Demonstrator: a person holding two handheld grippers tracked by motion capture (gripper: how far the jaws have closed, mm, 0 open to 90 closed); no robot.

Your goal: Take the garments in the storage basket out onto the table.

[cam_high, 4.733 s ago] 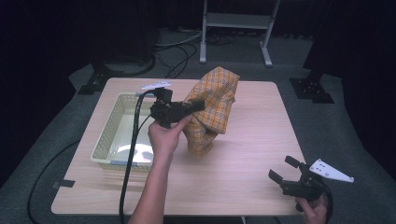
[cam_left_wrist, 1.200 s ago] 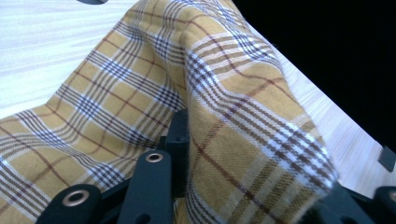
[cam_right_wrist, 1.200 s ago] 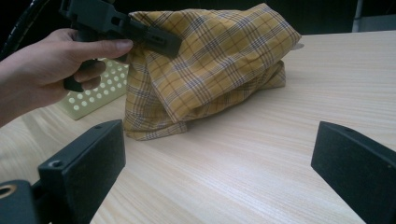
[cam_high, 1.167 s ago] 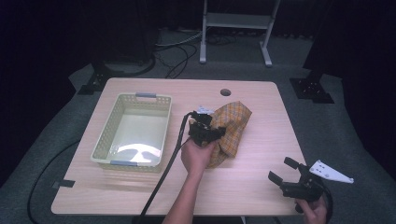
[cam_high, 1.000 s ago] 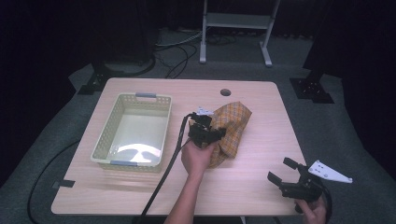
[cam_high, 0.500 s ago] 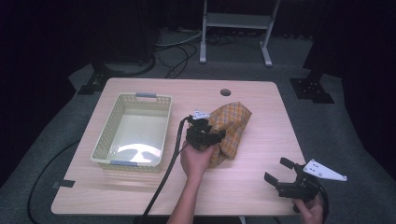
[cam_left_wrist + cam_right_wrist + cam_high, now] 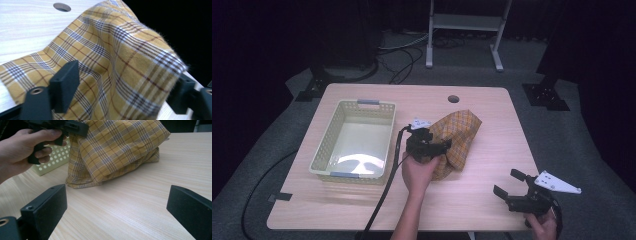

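My right gripper waits near me at about five o'clock on the table, jaws spread wide on nothing, barely shifted over the last second. Toward the middle, my left gripper, wrist level and pointing to three o'clock, has lowered the yellow plaid cloth from mid-air into a heap on the wood. Its jaws now stand parted around the fabric, so I judge it released, beside the empty basket at nine o'clock.

Both grippers, left and right (near edge), hold jaws spread.
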